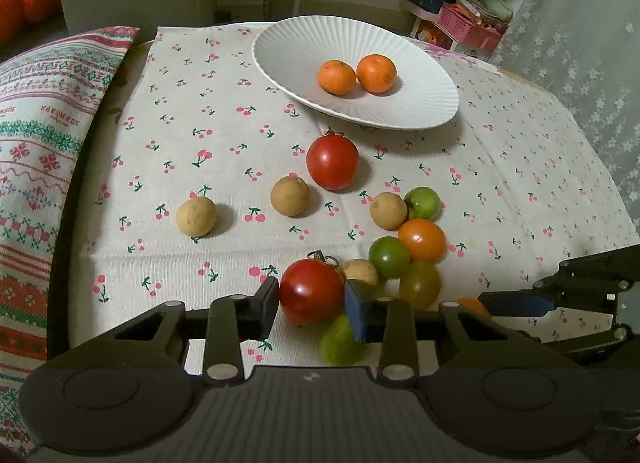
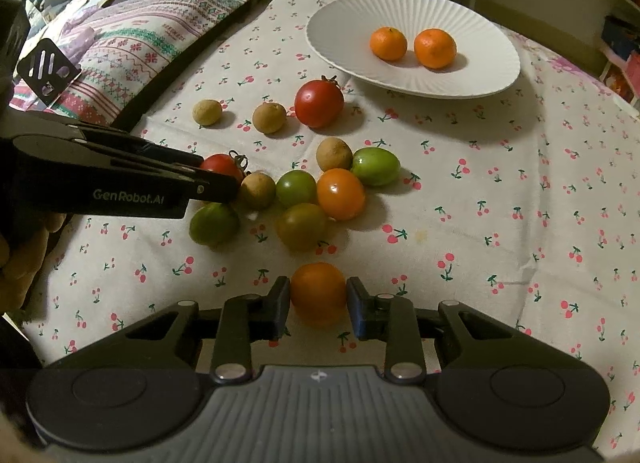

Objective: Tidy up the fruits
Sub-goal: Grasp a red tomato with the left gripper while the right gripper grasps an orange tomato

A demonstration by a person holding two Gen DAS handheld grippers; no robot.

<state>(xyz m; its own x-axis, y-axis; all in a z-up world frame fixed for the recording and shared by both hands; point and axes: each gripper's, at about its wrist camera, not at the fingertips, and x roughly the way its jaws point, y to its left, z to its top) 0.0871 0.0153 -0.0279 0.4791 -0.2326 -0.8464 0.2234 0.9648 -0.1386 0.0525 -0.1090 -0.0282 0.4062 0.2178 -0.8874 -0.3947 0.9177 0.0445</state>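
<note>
In the left wrist view, nearest the lens, the left gripper (image 1: 311,305) sits low in the frame with a red tomato (image 1: 311,290) between its fingers; both pads touch the fruit's sides, so it is clamped on it. Left of that, in mid-frame, lie two longans (image 1: 196,217) well apart on the cherry-print cloth (image 1: 168,167). A second red tomato (image 1: 332,162) rests near centre, just below the plate (image 1: 288,43) in the upper middle, which holds two mandarins (image 1: 337,76) side by side. Right of the held tomato a cluster crowds together: a third longan (image 1: 388,210), a green tomato (image 1: 422,203), an orange tomato (image 1: 421,240), and more green ones touching below. At the lower right edge the right gripper (image 1: 516,303) reaches in.

In the right wrist view, the right gripper (image 2: 318,305) at the bottom centre has an orange fruit (image 2: 318,290) between its fingers, both pads meeting its sides, so it is closed on it. At mid-left the left gripper (image 2: 216,183) enters from the frame's left edge, its tip against the red tomato (image 2: 222,165) at the cluster's left end. The patterned cushion (image 2: 152,35) lies in the upper left. The plate (image 2: 344,19) sits upper right of centre.
</note>
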